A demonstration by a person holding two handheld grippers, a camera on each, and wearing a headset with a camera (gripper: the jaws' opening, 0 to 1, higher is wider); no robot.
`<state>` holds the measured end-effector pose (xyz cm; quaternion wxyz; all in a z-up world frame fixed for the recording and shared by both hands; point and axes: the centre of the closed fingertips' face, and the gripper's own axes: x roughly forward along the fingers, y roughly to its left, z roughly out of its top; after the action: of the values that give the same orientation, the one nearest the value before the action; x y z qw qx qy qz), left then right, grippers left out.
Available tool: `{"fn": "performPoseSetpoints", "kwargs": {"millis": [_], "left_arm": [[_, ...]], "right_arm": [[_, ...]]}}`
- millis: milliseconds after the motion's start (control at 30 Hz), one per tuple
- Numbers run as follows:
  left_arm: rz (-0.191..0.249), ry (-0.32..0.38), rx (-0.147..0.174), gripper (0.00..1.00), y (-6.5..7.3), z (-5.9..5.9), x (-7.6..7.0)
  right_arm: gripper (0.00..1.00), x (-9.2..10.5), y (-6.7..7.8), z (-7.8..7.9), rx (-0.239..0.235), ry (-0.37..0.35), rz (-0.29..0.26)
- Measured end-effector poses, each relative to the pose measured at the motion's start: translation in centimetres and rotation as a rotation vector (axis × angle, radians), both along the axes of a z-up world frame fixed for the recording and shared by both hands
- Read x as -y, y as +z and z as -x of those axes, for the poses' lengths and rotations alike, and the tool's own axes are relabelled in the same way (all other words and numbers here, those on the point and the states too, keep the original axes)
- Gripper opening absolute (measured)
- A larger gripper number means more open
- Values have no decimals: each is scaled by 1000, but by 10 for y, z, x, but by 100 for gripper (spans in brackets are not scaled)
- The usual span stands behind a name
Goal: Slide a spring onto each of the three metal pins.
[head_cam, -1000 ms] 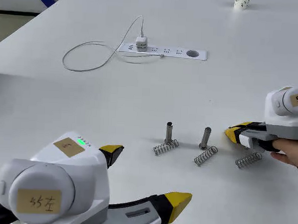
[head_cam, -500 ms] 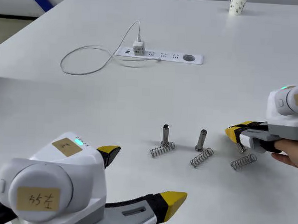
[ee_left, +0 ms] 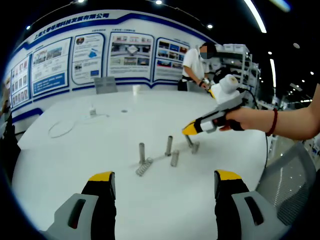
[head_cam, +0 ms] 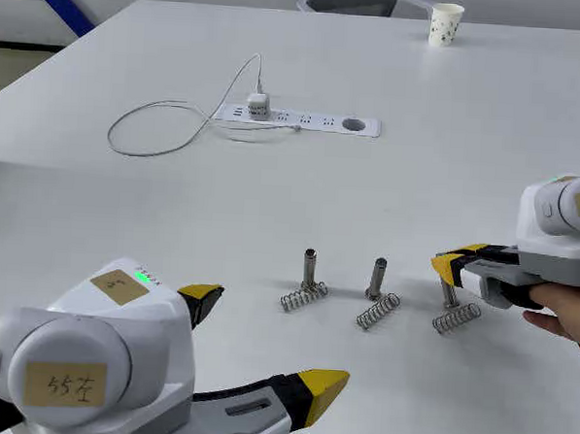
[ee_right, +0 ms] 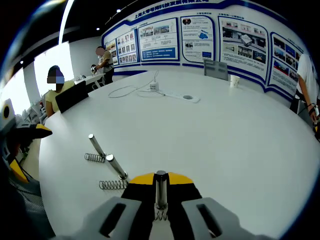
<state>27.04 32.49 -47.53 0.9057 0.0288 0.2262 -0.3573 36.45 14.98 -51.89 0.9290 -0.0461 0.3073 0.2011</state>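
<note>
Right gripper view: the right claw point(ee_right: 160, 181) appears pinched on the third pin point(ee_right: 160, 192), upright between its jaws, though the contact is hard to read. Its spring point(head_cam: 457, 317) lies on the surface point(head_cam: 271, 206) just beneath that claw. The middle pin point(head_cam: 378, 277) and far pin point(head_cam: 310, 266) stand off to its left, both bare. The left claw point(head_cam: 261, 344) hangs spread, well short of them. The smooth pin could twist in the pinch, or the spring could roll away if nudged.
</note>
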Motion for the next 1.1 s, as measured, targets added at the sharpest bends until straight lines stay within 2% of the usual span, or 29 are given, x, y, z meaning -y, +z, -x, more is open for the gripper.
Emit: {"fn": "performPoseSetpoints", "kwargs": {"millis": [433, 867, 1100], "left_arm": [[0, -3, 11, 83, 2, 1, 1], [-2, -6, 13, 82, 3, 1, 1], [-2, -9, 12, 81, 2, 2, 2]], "right_arm": [[9, 6, 5, 14, 8, 1, 42], [9, 12, 4, 24, 20, -17, 46], [9, 13, 5, 22, 19, -23, 36]]}}
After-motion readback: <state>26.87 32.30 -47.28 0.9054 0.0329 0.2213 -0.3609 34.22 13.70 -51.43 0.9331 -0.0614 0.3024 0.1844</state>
